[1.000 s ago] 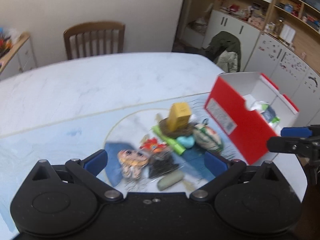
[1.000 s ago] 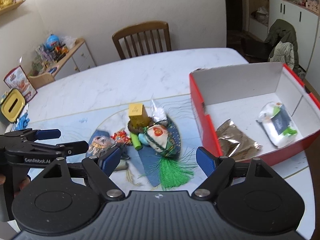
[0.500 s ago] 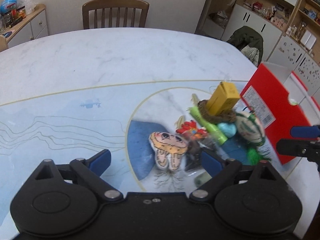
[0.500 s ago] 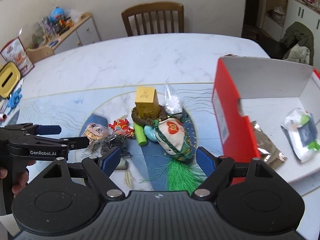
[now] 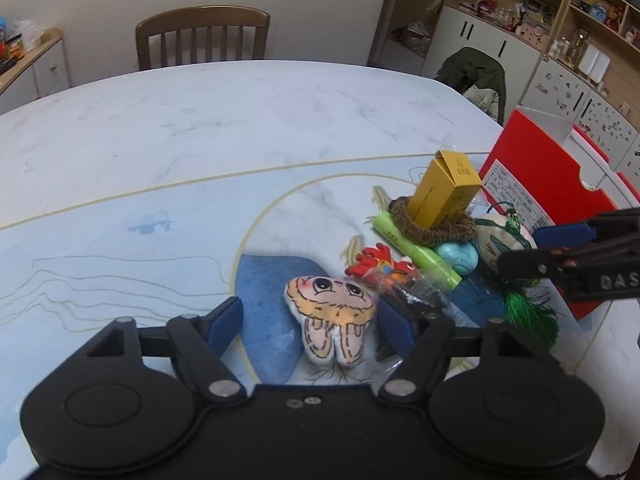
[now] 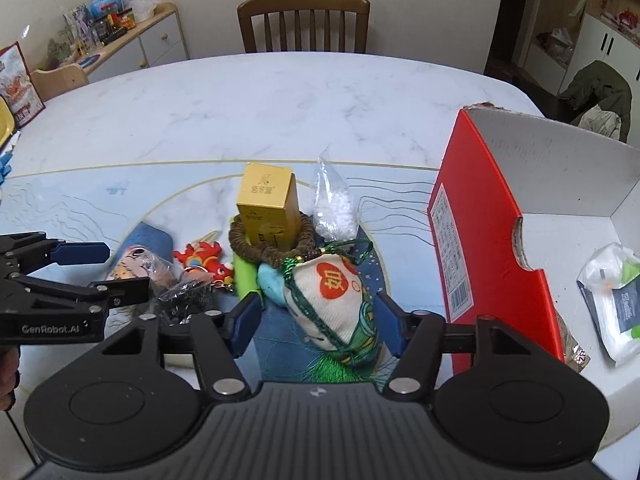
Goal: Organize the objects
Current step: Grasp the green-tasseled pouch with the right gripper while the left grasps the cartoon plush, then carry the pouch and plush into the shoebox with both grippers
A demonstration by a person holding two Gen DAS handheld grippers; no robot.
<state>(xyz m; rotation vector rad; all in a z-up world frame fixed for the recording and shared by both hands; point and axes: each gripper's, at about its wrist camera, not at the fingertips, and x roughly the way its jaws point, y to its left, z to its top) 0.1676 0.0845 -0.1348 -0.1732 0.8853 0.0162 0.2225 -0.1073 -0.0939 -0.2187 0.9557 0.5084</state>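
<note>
Currently left gripper (image 5: 310, 322) spread around plush face (image 5: 334, 320). Right gripper (image 6: 318, 316) spread around sachet (image 6: 340, 304); red box (image 6: 492, 240) at 3 o'clock.

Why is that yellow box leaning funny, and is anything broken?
The yellow box tilts because it stands inside a brown beaded bracelet on top of the piled toys, not flat on the table. The red box has a ragged, torn far corner. Nothing looks spilled.
</note>
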